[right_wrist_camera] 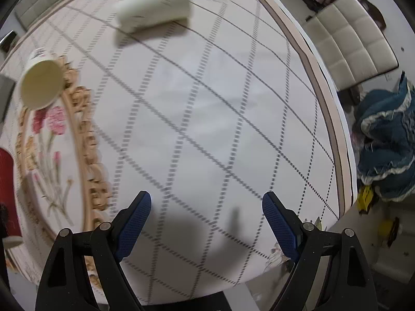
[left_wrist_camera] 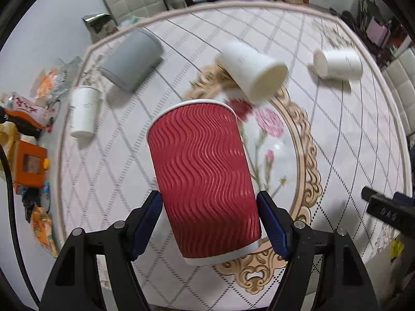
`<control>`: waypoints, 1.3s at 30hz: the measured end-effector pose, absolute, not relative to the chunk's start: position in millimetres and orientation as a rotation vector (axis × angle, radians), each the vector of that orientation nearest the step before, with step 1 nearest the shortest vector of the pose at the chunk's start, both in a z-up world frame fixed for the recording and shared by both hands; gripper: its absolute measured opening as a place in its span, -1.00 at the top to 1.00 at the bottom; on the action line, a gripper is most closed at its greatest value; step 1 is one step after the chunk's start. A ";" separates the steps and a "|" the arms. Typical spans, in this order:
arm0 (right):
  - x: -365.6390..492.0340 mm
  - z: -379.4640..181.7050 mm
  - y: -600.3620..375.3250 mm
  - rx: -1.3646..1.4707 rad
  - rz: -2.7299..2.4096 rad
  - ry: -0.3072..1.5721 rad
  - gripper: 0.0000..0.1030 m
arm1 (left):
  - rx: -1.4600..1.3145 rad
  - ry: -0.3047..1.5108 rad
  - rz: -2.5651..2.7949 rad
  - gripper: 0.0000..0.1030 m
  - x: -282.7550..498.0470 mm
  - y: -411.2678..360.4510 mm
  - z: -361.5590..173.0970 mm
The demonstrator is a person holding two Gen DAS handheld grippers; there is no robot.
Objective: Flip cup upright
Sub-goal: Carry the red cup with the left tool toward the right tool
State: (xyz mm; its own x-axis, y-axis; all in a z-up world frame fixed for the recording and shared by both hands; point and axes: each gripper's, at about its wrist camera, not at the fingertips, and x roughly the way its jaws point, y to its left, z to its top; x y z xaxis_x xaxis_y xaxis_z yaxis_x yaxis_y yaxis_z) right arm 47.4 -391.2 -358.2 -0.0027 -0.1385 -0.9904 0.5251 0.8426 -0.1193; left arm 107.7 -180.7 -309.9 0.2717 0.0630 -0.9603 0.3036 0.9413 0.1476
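A red ripple-wall paper cup (left_wrist_camera: 205, 181) is held between the blue pads of my left gripper (left_wrist_camera: 208, 204). It is tilted, with its rim away from me and its base towards me, above the table. A sliver of the red cup (right_wrist_camera: 6, 186) shows at the left edge of the right wrist view. My right gripper (right_wrist_camera: 206, 207) is open and empty over the right part of the table. Its black body (left_wrist_camera: 386, 211) shows at the right of the left wrist view.
On the round table (left_wrist_camera: 337, 140) lie a grey cup (left_wrist_camera: 132, 61) and two white cups (left_wrist_camera: 254, 71), (left_wrist_camera: 337, 63) on their sides; another white cup (left_wrist_camera: 83, 112) stands upside down at the left. The two lying white cups also show in the right view (right_wrist_camera: 41, 85), (right_wrist_camera: 155, 5). Chairs and floor clutter surround the table.
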 end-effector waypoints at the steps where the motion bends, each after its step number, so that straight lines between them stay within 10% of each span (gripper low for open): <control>1: 44.9 -362.8 -396.9 0.328 -0.546 1.497 -0.73 | 0.338 1.303 -0.171 -0.41 105.2 -184.8 -317.6; 17: 16.8 -390.1 -433.1 0.392 -0.560 1.528 -0.73 | 0.314 1.423 -0.155 -0.45 90.0 -187.2 -360.9; 22: 20.4 -380.4 -429.4 0.393 -0.552 1.511 -0.73 | 0.317 1.422 -0.122 -0.96 89.0 -182.1 -360.5; 39: 37.8 -333.6 -360.6 0.399 -0.387 1.415 -0.73 | 0.226 1.327 -0.149 -0.98 91.0 -134.7 -312.8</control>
